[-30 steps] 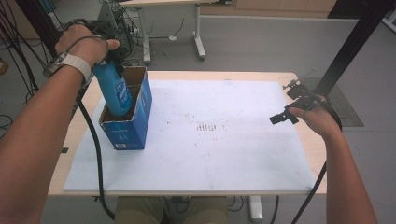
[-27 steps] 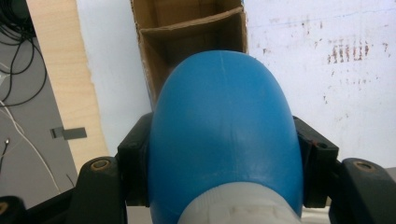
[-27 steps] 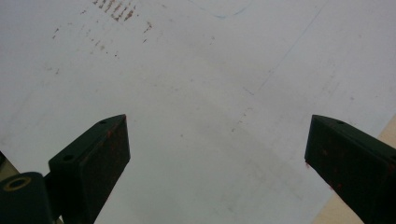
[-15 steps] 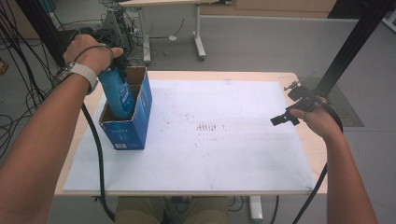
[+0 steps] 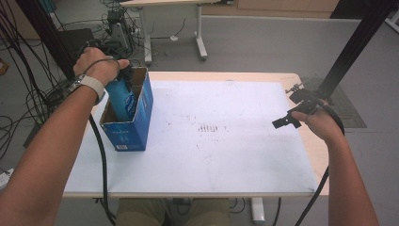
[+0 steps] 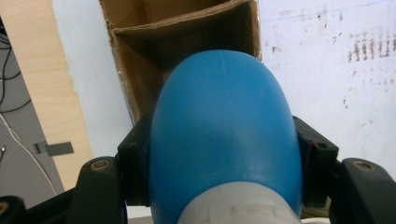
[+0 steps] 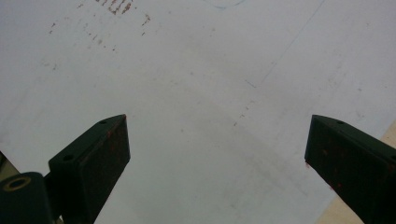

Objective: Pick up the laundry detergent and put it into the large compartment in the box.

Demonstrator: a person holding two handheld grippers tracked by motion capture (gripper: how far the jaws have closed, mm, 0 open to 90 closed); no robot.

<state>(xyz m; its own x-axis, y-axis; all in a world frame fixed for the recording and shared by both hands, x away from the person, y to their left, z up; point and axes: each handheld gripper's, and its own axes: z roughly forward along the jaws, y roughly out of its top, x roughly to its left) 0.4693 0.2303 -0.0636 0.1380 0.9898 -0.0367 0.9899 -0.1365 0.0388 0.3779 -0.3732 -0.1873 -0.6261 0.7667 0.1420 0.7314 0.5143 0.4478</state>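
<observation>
— So what sat in the open blue cardboard box (image 5: 134,123)?
— A blue plastic bottle (image 5: 121,99), partly down inside, clamped in the left gripper (image 6: 223,154).
— And the right gripper (image 7: 217,140)?
— Its jaws stood wide apart, empty, over the white table mat (image 5: 226,155).

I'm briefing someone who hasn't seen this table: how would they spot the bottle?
Look to the table's left side, where an open blue cardboard box stands. The bottle is partly inside it, clamped by the left gripper: smooth, rounded, bright blue plastic.

Blue bottle (image 5: 123,100) tilted in box (image 5: 139,123).
</observation>
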